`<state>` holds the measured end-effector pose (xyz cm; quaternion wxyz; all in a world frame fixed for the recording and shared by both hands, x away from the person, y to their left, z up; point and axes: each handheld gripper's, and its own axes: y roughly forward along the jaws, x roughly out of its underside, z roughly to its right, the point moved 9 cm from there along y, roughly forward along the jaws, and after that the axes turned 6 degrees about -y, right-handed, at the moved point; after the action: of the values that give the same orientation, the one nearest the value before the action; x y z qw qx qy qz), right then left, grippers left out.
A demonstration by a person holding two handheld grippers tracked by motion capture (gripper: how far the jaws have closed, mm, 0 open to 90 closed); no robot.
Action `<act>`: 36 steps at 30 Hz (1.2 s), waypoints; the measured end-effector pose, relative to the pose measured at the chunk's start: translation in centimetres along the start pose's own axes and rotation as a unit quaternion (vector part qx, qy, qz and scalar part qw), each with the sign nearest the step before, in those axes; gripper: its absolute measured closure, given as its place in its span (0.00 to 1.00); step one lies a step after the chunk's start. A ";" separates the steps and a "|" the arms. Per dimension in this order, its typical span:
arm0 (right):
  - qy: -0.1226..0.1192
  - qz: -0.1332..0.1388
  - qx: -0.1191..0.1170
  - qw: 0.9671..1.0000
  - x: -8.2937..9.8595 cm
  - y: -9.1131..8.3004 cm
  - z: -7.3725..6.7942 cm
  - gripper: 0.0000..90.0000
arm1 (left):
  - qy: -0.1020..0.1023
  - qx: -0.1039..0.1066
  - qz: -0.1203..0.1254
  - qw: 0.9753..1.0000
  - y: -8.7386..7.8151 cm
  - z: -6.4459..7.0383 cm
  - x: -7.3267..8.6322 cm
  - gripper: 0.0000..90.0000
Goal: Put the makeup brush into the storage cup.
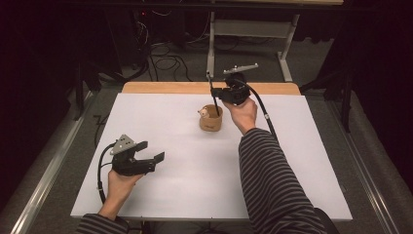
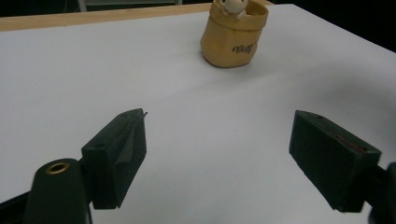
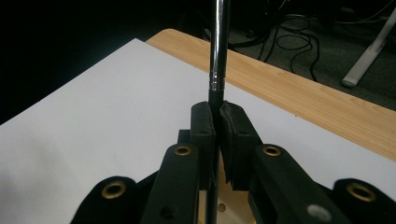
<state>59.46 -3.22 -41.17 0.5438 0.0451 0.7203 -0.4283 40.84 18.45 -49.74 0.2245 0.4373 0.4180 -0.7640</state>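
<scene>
The big white bench (image 1: 195, 185) has a wooden strip along its far edge. A small tan bag (image 1: 211, 118) stands on the bench near that far edge, in the middle, with a little white thing (image 1: 203, 113) peeking out of its top. The right claw (image 1: 215, 92) is up above the bag, pinched tight on a thin stick (image 1: 213, 100) that goes down into the bag. The left claw (image 1: 152, 152) sits low near the front left, opened wide and holding nothing.

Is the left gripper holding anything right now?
No, the left gripper is open over the bare white table, nothing between its jaws.
</scene>
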 end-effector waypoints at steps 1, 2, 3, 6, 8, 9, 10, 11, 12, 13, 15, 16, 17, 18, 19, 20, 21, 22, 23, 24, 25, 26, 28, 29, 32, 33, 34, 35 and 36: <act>0.000 0.000 -0.001 1.000 0.0 0.1 0.0 0.96 | 0.000 -0.002 0.000 1.000 -0.1 0.0 0.1 0.22; -0.001 0.000 -0.001 1.000 0.0 0.2 0.0 0.95 | -0.001 -0.003 0.001 1.000 -0.3 -0.1 0.1 0.22; -0.002 -0.001 -0.001 1.000 0.1 0.3 0.0 0.95 | -0.003 -0.005 0.002 1.000 -0.4 -0.1 0.1 0.22; -0.005 -0.002 -0.002 1.000 0.1 0.6 0.0 0.95 | -0.006 -0.009 0.003 1.000 -0.7 -0.3 0.3 0.22; -0.007 0.000 -0.002 1.000 0.1 0.8 -0.1 0.95 | -0.007 -0.010 0.003 1.000 -0.9 -0.3 0.4 0.22; -0.007 0.000 -0.002 1.000 0.2 1.0 -0.1 0.95 | -0.008 -0.011 0.004 1.000 -1.0 -0.3 0.4 0.22; -0.008 0.001 -0.002 1.000 0.2 1.1 -0.1 0.95 | -0.009 -0.012 0.004 1.000 -1.0 -0.4 0.4 0.21; -0.008 0.000 -0.002 1.000 0.2 1.2 -0.1 0.95 | -0.009 -0.013 0.004 1.000 -1.1 -0.4 0.5 0.21; -0.009 0.000 -0.001 1.000 0.2 1.4 0.0 0.95 | -0.009 -0.013 0.005 1.000 -1.2 -0.4 0.5 0.21; -0.009 0.000 0.000 1.000 0.3 1.5 0.0 0.95 | -0.010 -0.014 0.005 1.000 -1.2 -0.5 0.5 0.21; -0.009 -0.001 0.003 1.000 0.3 1.6 0.1 0.95 | -0.012 -0.014 0.006 1.000 -1.3 -0.5 0.6 0.21; -0.009 0.000 0.004 1.000 0.3 1.7 0.1 0.95 | -0.013 -0.015 0.006 1.000 -1.4 -0.5 0.6 0.21; -0.009 -0.001 0.005 1.000 0.4 1.8 0.2 0.95 | -0.014 -0.015 0.007 1.000 -1.4 -0.5 0.6 0.21; -0.008 -0.002 0.006 1.000 0.4 1.8 0.2 0.95 | -0.014 -0.014 0.008 1.000 -1.5 -0.5 0.6 0.21; -0.009 -0.002 0.007 1.000 0.4 1.9 0.2 0.95 | -0.015 -0.014 0.009 1.000 -1.5 -0.5 0.6 0.21; -0.008 -0.004 0.008 1.000 0.5 1.9 0.2 0.95 | -0.016 -0.015 0.008 1.000 -1.5 -0.5 0.6 0.21; -0.009 -0.002 0.009 1.000 0.5 2.0 0.3 0.95 | -0.016 -0.015 0.008 1.000 -1.5 -0.6 0.6 0.21; -0.009 -0.004 0.009 1.000 0.5 2.0 0.3 0.95 | -0.016 -0.015 0.008 1.000 -1.5 -0.5 0.6 0.21; -0.007 -0.004 0.008 1.000 0.5 2.1 0.2 0.95 | -0.016 -0.015 0.009 1.000 -1.5 -0.5 0.6 0.21; -0.008 -0.006 0.009 1.000 0.6 2.1 0.2 0.95 | -0.016 -0.014 0.008 1.000 -1.5 -0.5 0.6 0.21; -0.009 -0.006 0.009 1.000 0.6 2.2 0.2 0.95 | -0.016 -0.015 0.008 1.000 -1.6 -0.5 0.7 0.21; -0.010 -0.008 0.009 1.000 0.7 2.2 0.2 0.95 | -0.017 -0.015 0.009 1.000 -1.6 -0.5 0.7 0.21; -0.012 -0.007 0.010 1.000 0.7 2.3 0.2 0.95 | -0.021 -0.015 0.009 1.000 -1.6 -0.5 0.7 0.21; -0.011 -0.008 0.008 1.000 0.8 2.3 0.1 0.95 | -0.022 -0.014 0.009 1.000 -1.6 -0.5 0.7 0.21; -0.019 -0.013 0.008 1.000 0.9 2.4 -0.1 0.95 | -0.020 -0.014 0.010 1.000 -1.7 -0.5 0.7 0.21; -0.019 -0.014 0.008 1.000 0.9 2.4 -0.2 0.95 | -0.021 -0.014 0.009 1.000 -1.7 -0.5 0.7 0.21; -0.020 -0.013 0.007 1.000 0.9 2.5 -0.2 0.95 | -0.022 -0.014 0.010 1.000 -1.7 -0.5 0.7 0.21; -0.018 -0.012 0.007 1.000 0.9 2.5 -0.1 0.95 | -0.022 -0.014 0.011 1.000 -1.7 -0.5 0.7 0.21; -0.018 -0.013 0.008 1.000 1.0 2.6 -0.1 0.95 | -0.022 -0.014 0.011 1.000 -1.7 -0.6 0.7 0.21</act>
<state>60.37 -1.91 -43.42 0.5506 0.0328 0.7075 -0.4418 39.53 19.87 -49.72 0.2480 0.4218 0.4183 -0.7652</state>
